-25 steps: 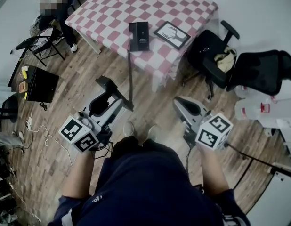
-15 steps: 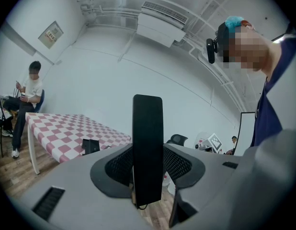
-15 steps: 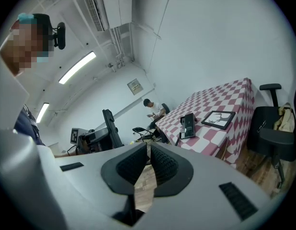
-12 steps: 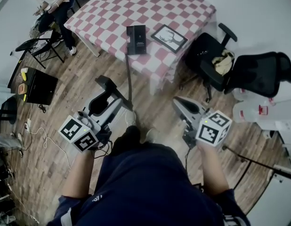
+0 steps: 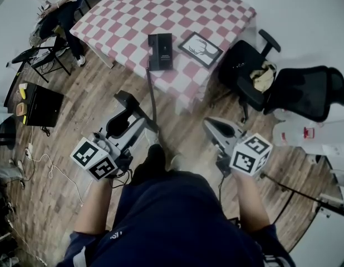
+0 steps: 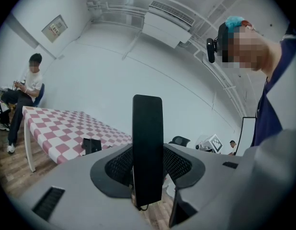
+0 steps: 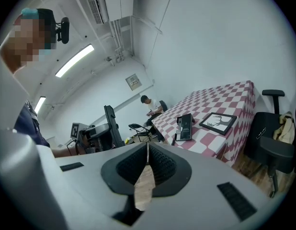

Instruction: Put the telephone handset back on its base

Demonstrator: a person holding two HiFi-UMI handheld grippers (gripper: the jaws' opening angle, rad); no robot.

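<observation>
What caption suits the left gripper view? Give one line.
Left gripper clamped on the black handset, held upright, with the base on the checkered table beyond.

Both forearms reach forward, low before the torso, one set of tongs in each hand. The left tongs (image 5: 137, 123) are clamped on the upright handset (image 6: 147, 147). The right tongs (image 5: 214, 126) are pressed together, holding nothing.
</observation>
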